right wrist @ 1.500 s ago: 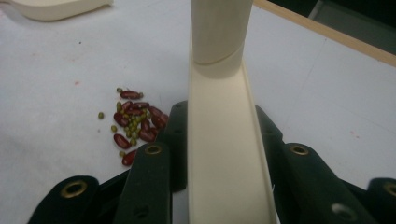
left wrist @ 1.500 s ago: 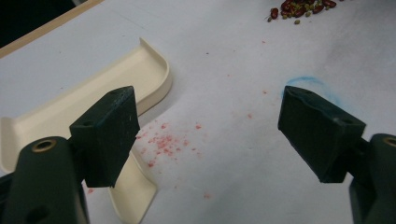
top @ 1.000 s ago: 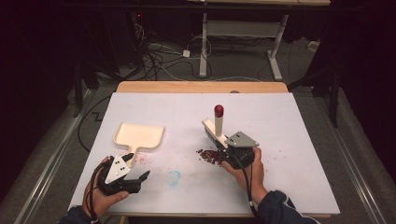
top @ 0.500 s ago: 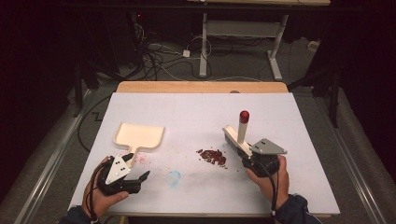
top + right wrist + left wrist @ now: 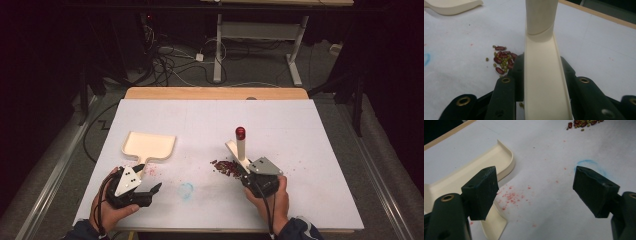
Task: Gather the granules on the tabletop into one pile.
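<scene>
A cream dustpan point(image 5: 149, 145) lies at the left of the white table point(image 5: 300, 130). My left gripper point(image 5: 150, 189) stands open just in front of the dustpan's short handle. In the left gripper view point(image 5: 536, 180) nothing sits between its jaws, and the dustpan point(image 5: 474, 167) lies beside the left jaw. My right gripper point(image 5: 245, 167) is shut on a cream scraper with a red-capped handle point(image 5: 240, 142), held upright and tilted back. The scraper's point(image 5: 541, 50) lower edge sits by a small pile of red and green beans point(image 5: 226, 167), at the pile's right side point(image 5: 502, 61).
A blue chalk ring point(image 5: 186, 190) marks the table between the two grippers. Pink specks point(image 5: 510, 196) are scattered beside the dustpan's handle. A wooden strip point(image 5: 215, 93) borders the table's far edge, with cables and desk legs on the floor beyond.
My right gripper swung right and away from the beans with the scraper, then came back left to the pile's right side. The left gripper and dustpan have not moved.
</scene>
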Demonstrator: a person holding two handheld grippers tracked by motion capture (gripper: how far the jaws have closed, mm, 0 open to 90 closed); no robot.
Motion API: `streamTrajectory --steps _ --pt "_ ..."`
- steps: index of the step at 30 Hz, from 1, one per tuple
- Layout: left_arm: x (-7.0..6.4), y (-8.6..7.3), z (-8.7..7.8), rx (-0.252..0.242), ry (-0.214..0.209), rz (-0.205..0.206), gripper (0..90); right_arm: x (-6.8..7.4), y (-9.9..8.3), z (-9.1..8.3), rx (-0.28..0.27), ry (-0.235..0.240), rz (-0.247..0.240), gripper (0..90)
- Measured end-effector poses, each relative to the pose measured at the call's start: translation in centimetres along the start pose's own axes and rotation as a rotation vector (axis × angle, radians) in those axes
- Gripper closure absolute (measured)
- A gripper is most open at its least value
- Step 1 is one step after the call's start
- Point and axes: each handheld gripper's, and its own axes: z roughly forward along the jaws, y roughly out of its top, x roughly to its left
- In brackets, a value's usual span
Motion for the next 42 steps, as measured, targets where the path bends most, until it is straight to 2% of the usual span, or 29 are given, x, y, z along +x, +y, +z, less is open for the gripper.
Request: streamTrajectory --steps 2,5,7,9,13,14,15,18,20,22,24,26,28,29,33,35,37,39,42 --pt "0.0 0.0 0.0 -0.002 -0.001 0.003 20.1 0.5 0.4 0.6 -0.004 -0.004 -0.007 67.6" --pt "0.0 0.0 0.0 0.000 -0.004 0.005 20.2 0.7 1.1 1.1 -0.015 0.018 0.037 67.7" --pt "-0.1 -0.1 -0.1 0.008 -0.009 -0.006 20.2 0.9 1.5 1.3 -0.019 0.022 0.049 67.8" --pt "0.0 -0.1 -0.2 0.000 -0.004 0.006 20.2 0.9 1.7 1.3 -0.021 0.021 0.042 67.7" --pt "-0.1 -0.2 -0.2 0.007 -0.006 -0.004 20.2 -0.2 2.0 0.8 -0.044 0.008 0.034 67.7" --pt "0.0 -0.2 -0.2 0.001 -0.001 0.008 20.2 -0.4 2.1 0.5 -0.044 0.011 0.049 67.7" --pt "0.0 -0.2 -0.3 0.001 0.000 0.010 20.2 -0.8 2.1 0.3 -0.053 0.018 0.041 67.7" --pt "0.0 -0.2 -0.2 0.001 -0.001 0.010 20.1 -1.9 2.1 -0.8 -0.084 0.085 0.035 67.7" --pt "0.0 -0.1 -0.2 0.005 0.000 0.008 20.2 -2.6 2.1 -1.6 -0.130 0.142 0.000 67.6" --pt "0.0 -0.1 -0.2 0.005 0.001 0.009 20.1 -3.0 2.2 -2.4 -0.148 0.177 -0.034 67.6" --pt "0.1 -0.1 -0.2 0.002 0.005 0.007 20.2 -3.3 2.2 -3.1 -0.169 0.255 -0.051 67.6" --pt "0.2 -0.2 -0.4 -0.005 0.011 -0.001 20.1 -3.4 2.0 -3.5 -0.179 0.397 -0.066 67.6" --pt "0.3 -0.2 -0.5 -0.006 0.017 -0.009 20.1 -2.8 1.5 -3.8 -0.175 0.517 -0.101 67.6" --pt "0.4 -0.3 -0.5 -0.008 0.020 -0.012 20.2 -2.3 1.2 -3.9 -0.161 0.565 -0.128 67.6" --pt "0.7 -0.4 -0.8 -0.007 0.028 -0.034 20.1 0.0 -0.3 -4.1 -0.085 0.778 -0.168 67.6" --pt "0.9 -0.4 -0.9 -0.010 0.035 -0.037 20.1 1.1 -1.2 -4.0 -0.042 0.857 -0.195 67.6" --pt "1.0 -0.4 -1.0 -0.017 0.039 -0.047 20.1 2.0 -1.8 -3.6 -0.016 0.888 -0.223 67.6" --pt "1.0 -0.5 -1.0 -0.015 0.038 -0.048 20.1 2.1 -2.0 -3.2 -0.027 0.908 -0.214 67.7" --pt "1.0 -0.5 -0.9 -0.011 0.036 -0.041 20.1 1.3 -2.0 -2.5 -0.038 0.863 -0.210 67.7"
